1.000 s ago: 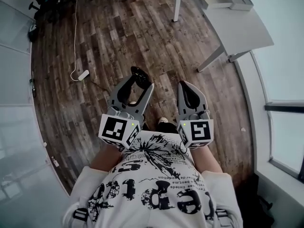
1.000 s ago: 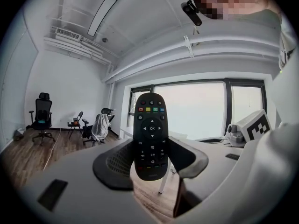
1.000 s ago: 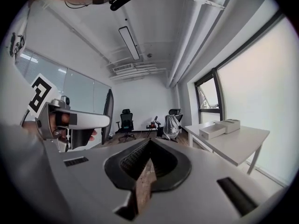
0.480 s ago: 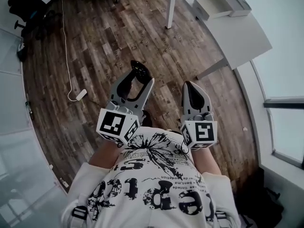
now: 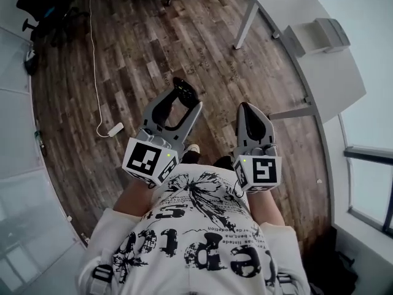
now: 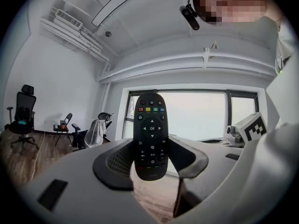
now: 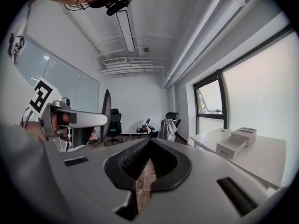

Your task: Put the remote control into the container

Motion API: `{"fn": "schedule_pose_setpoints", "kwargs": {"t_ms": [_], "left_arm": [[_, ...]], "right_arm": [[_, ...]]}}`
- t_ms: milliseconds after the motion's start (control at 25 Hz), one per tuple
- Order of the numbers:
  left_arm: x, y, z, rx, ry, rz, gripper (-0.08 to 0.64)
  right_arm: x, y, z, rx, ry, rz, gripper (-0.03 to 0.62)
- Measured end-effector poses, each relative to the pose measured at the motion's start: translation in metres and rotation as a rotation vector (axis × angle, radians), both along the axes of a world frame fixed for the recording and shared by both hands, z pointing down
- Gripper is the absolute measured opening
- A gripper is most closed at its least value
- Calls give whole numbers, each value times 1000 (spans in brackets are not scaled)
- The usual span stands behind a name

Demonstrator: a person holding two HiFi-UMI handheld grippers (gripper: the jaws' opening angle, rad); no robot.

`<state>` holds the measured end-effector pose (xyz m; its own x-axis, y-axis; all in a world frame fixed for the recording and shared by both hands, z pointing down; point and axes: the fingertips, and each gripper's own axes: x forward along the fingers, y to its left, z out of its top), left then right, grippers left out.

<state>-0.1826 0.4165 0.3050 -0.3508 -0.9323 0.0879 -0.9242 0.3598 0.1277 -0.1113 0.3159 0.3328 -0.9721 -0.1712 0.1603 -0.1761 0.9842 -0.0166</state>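
A black remote control (image 6: 150, 136) with coloured buttons stands upright between the jaws of my left gripper (image 6: 150, 164), which is shut on its lower end. From the head view the remote control (image 5: 183, 91) sticks out past the left gripper (image 5: 178, 106), held in front of the person's chest above the wooden floor. My right gripper (image 5: 250, 117) is beside it, shut with nothing between its jaws; in its own view the right gripper (image 7: 148, 157) shows the pads pressed together. A white open box container (image 5: 313, 35) sits on the white table at the upper right, also seen as the container (image 7: 237, 141).
The white table (image 5: 331, 85) with metal legs (image 5: 245, 24) stands to the right along the windows. A white power strip (image 5: 111, 129) with its cable lies on the wooden floor at the left. Office chairs (image 5: 43, 8) stand at the far left. A glass wall runs along the left.
The head view has swung, so the table and container sit further right and the floor has shifted. Both grippers keep their hold and pose in front of the person.
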Motion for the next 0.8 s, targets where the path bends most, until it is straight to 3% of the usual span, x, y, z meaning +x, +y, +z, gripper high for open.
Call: {"fn": "schedule_pose_setpoints", "kwargs": {"t_ms": [160,360,520,640,800], "left_arm": [[-27,-7,6,3,29,8,233],[-56,-46,13,-2,48,-8,233],[-80,-101,14,-3,75,-13,233],[-81,-154,2,-6,46,13,233],[-77,-227,-4,-3,32,116,233]], "right_arm": [[-32,5,-7,20,9,-33,2],[-60,-41,3,4,22,-18,2],[-86,-93,2,-3,6,-48,2],[-91,-145,-9,4,-9,-38,2],[-93,-211,-5,-17,-20,6,2]]}}
